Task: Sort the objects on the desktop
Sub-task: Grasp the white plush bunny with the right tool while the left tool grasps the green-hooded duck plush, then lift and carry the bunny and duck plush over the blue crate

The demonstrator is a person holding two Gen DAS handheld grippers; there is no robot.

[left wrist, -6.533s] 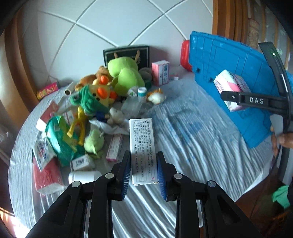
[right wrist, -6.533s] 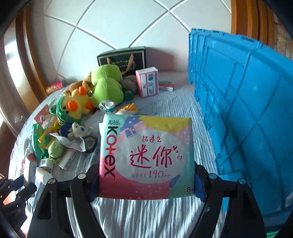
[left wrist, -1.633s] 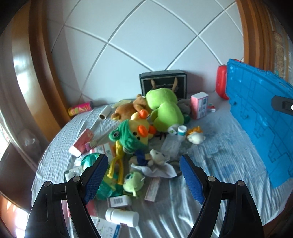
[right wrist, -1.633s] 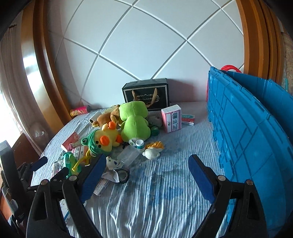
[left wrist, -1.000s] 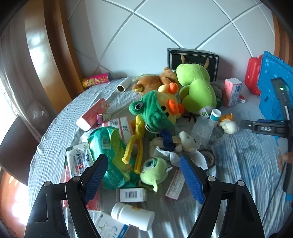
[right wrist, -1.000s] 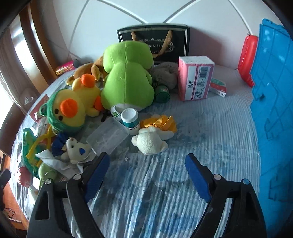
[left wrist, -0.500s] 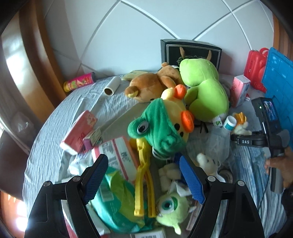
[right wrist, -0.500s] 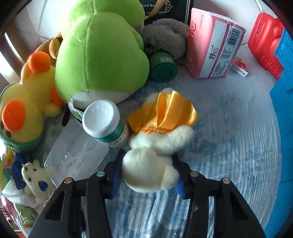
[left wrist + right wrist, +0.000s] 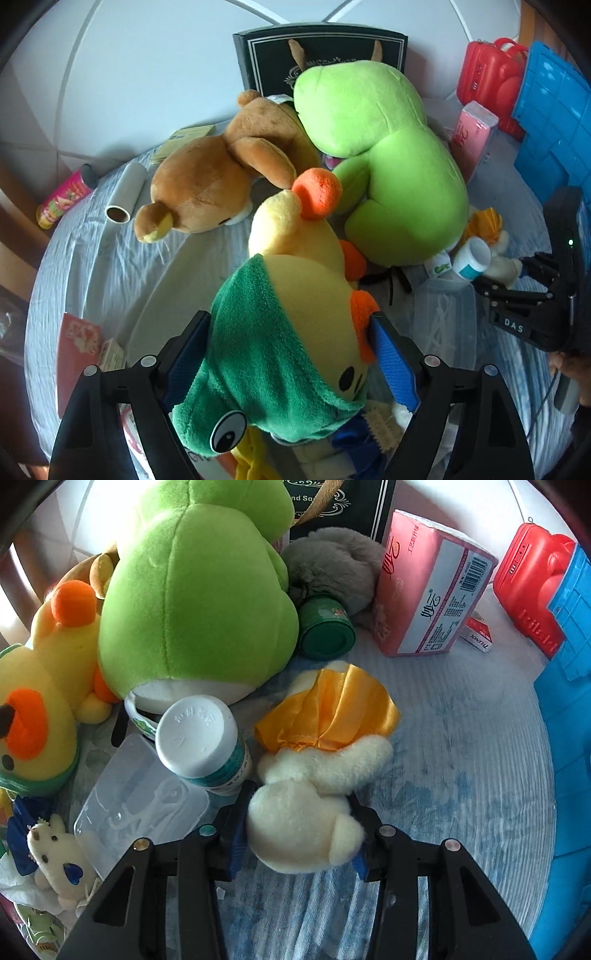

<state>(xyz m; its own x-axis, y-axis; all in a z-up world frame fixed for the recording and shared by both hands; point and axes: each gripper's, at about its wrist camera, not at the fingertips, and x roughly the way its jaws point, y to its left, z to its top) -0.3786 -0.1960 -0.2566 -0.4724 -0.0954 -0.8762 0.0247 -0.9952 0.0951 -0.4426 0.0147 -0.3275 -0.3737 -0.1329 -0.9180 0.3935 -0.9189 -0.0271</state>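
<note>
My left gripper (image 9: 291, 354) has its blue pads on both sides of the head of a yellow duck plush with a green frog hood (image 9: 291, 332); the jaws stand wide and touch it. My right gripper (image 9: 295, 830) is shut on a small white plush with an orange satin cape (image 9: 306, 812), which lies on the striped cloth. The right gripper also shows in the left wrist view (image 9: 532, 291) at the right. The duck plush shows at the left of the right wrist view (image 9: 40, 709).
A big green plush (image 9: 384, 158) and a brown bear (image 9: 225, 177) lie behind the duck. A white-capped bottle (image 9: 203, 738), a clear plastic box (image 9: 140, 805), a green tin (image 9: 325, 631), a pink tissue pack (image 9: 432, 587), a red case (image 9: 532, 579) and a blue crate (image 9: 569, 686) stand nearby.
My left gripper has moved down and forward onto the duck plush, its pads now against the head. My right gripper stays shut on the small white plush.
</note>
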